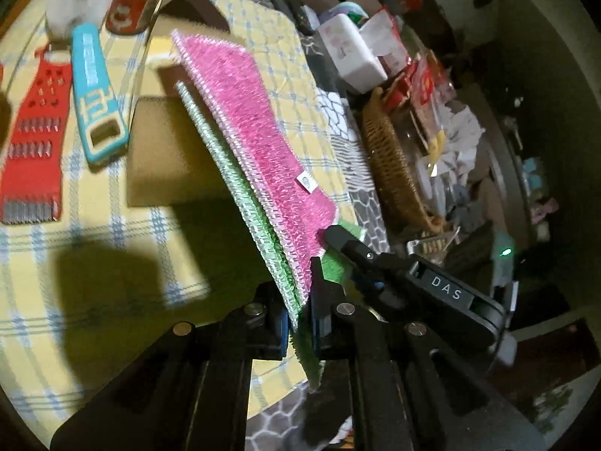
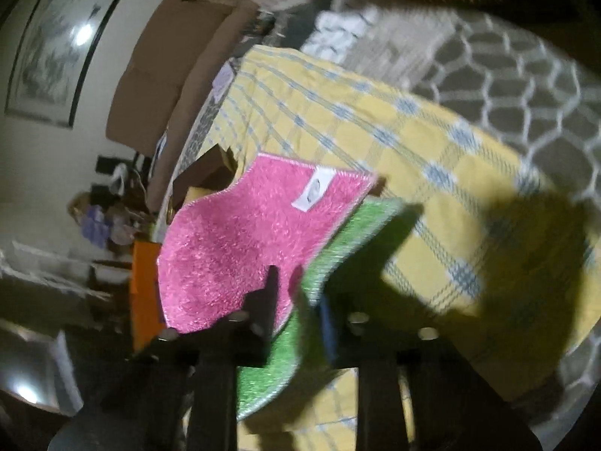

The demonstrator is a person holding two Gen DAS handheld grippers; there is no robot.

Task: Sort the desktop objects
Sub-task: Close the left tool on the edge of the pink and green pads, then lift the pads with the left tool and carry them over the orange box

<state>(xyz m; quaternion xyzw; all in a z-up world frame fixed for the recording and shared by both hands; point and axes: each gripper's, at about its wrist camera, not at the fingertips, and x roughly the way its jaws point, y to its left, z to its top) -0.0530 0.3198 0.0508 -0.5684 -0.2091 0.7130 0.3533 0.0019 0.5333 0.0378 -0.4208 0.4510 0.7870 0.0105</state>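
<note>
A stack of scouring cloths, pink point(image 1: 259, 120) on top and green point(image 1: 240, 195) beneath, hangs edge-up above the yellow checked tablecloth point(image 1: 112, 225). My left gripper point(image 1: 300, 323) is shut on the stack's near edge. My right gripper point(image 1: 330, 236) reaches in from the right, its black fingertips touching the stack's corner. In the right wrist view the pink cloth point(image 2: 240, 240) and green cloth point(image 2: 285, 353) sit between my right gripper's point(image 2: 296, 300) fingers, which are closed on them.
A red grater point(image 1: 33, 131), a blue peeler-like tool point(image 1: 94, 90), a red can point(image 1: 135, 0) and a white cup point(image 1: 71, 3) lie at the far left. A brown cardboard box point(image 1: 169, 158) sits behind the cloths. A wicker basket point(image 1: 394, 165) and clutter fill the right.
</note>
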